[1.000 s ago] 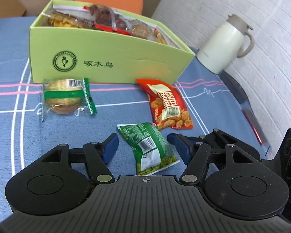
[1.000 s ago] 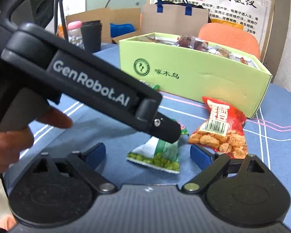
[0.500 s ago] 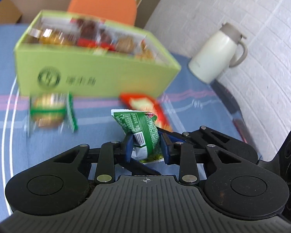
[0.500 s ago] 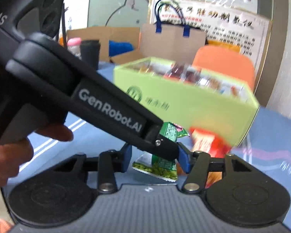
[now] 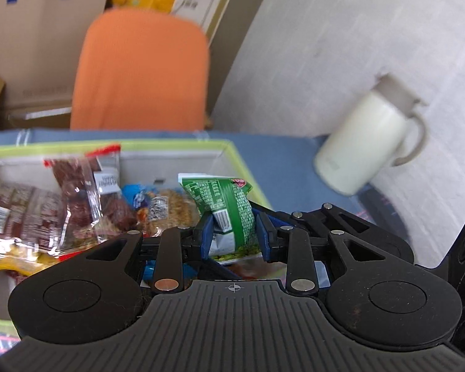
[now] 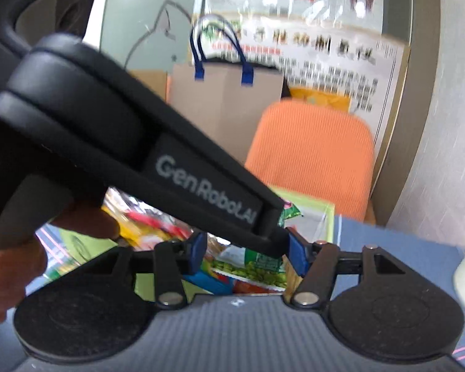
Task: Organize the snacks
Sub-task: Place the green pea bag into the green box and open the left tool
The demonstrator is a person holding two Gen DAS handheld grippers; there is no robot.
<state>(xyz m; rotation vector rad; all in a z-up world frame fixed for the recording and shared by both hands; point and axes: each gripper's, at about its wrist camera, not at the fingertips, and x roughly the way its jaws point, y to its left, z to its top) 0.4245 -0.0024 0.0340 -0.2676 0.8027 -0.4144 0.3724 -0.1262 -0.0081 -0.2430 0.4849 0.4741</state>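
Left gripper [image 5: 234,237]: jaws pinching the green snack packet [image 5: 229,214] at frame centre, above the green box [image 5: 246,170]. Right gripper [image 6: 246,252]: jaws opening, packet between them, unpressed.

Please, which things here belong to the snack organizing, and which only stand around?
Belong:
- green snack packet, clamped in left tool
- green box with packed snacks

Only around:
- white jug
- orange chair
- paper bag
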